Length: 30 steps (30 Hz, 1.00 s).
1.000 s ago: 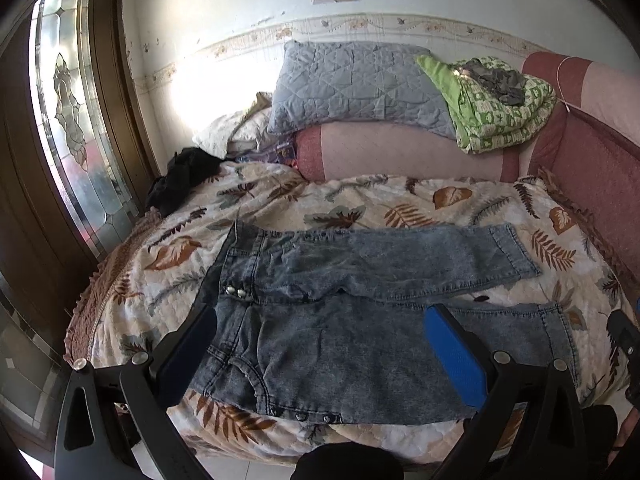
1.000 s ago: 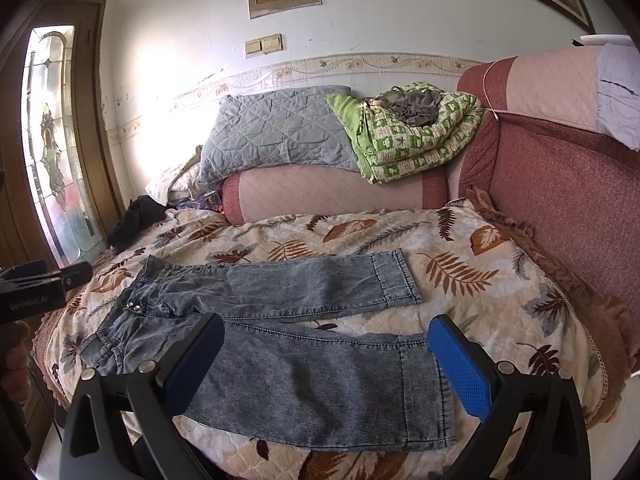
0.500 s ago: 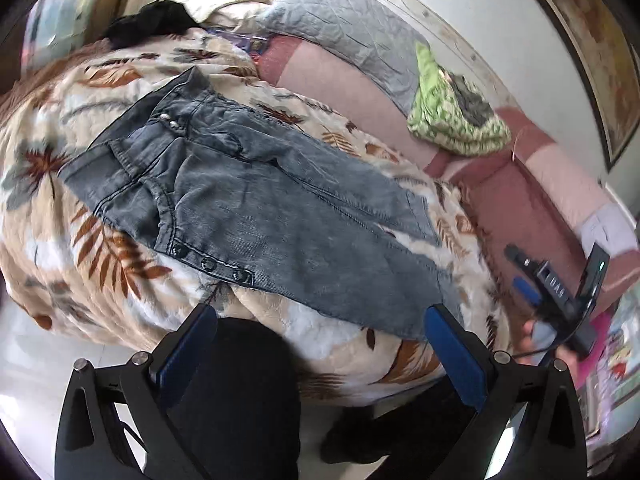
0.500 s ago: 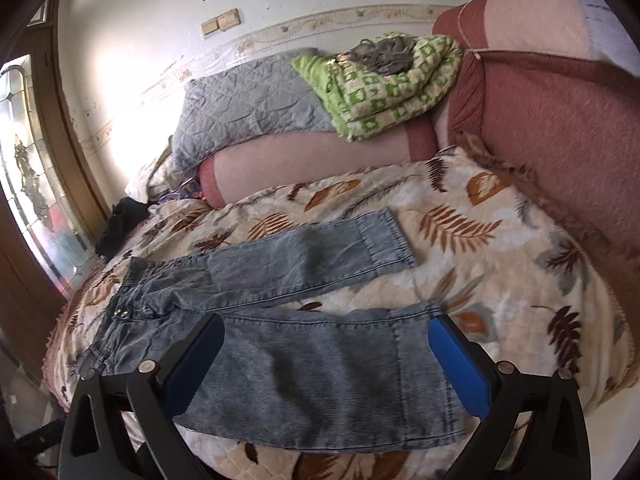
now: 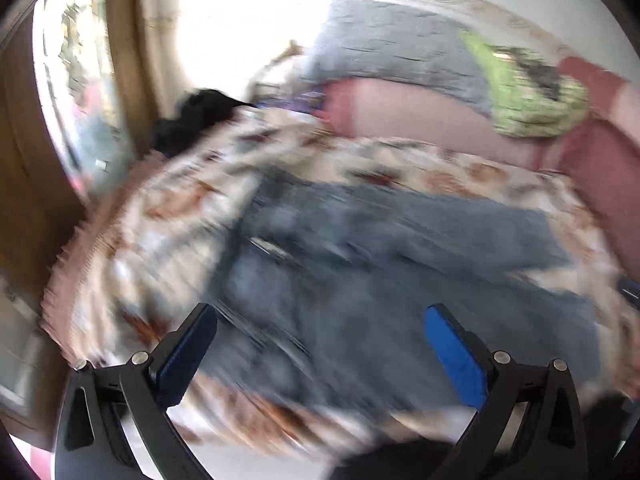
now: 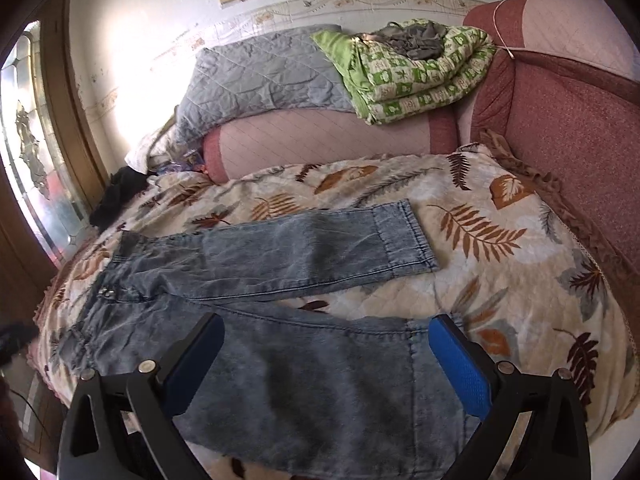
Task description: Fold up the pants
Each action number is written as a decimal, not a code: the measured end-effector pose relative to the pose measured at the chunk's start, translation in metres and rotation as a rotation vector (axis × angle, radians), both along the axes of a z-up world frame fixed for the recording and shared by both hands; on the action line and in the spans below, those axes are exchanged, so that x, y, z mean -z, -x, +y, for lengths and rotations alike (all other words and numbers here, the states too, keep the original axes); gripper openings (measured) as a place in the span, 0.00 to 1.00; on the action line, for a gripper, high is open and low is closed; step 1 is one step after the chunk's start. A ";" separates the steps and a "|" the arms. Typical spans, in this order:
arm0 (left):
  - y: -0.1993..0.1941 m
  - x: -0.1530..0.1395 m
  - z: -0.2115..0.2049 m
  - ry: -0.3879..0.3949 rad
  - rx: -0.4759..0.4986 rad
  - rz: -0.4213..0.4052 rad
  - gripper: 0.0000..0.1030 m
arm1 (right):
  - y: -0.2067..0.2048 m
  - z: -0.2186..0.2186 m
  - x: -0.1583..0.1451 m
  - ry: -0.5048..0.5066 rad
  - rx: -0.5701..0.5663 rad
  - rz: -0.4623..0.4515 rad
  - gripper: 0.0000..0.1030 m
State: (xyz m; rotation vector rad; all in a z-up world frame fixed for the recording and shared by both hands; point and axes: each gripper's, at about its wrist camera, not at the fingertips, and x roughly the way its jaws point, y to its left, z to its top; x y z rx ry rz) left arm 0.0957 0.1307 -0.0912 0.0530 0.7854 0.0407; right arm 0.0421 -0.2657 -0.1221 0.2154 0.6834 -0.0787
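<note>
Grey-blue denim pants [image 6: 280, 264] lie flat on the leaf-print bedspread [image 6: 500, 240], waistband at the left and both legs spread toward the right. My right gripper [image 6: 326, 354] hovers open above the near leg, near its cuff, with nothing between its blue pads. The left wrist view is heavily motion-blurred. In it the pants [image 5: 380, 264] fill the middle, and my left gripper [image 5: 320, 340] stands open over the waist end near the bed's front edge, holding nothing.
A grey quilted pillow [image 6: 264, 76] and a green patterned blanket [image 6: 412, 68] rest on a pink bolster [image 6: 320, 140] at the back. Red padded sofa back [image 6: 568, 128] on the right. Dark clothing [image 6: 120, 192] lies at the far left by a stained-glass door [image 6: 32, 152].
The left gripper has swung back from a high tilted view to face the pants' waist, still moving fast. The right gripper has moved closer over the near leg. The pants have not moved.
</note>
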 end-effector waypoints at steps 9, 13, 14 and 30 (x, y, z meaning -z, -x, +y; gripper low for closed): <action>-0.219 0.022 0.073 -0.204 -0.124 0.048 1.00 | -0.095 -0.083 0.021 -0.081 0.071 0.122 1.00; -0.290 0.053 0.087 -0.128 -0.167 0.176 1.00 | -0.132 -0.111 0.027 -0.098 0.123 0.148 1.00; -0.299 0.060 0.089 -0.093 -0.174 0.195 1.00 | -0.139 -0.114 0.028 -0.092 0.129 0.153 1.00; -0.319 0.104 0.047 -0.063 0.024 0.283 0.15 | -0.233 -0.155 0.061 -0.229 0.083 0.207 0.83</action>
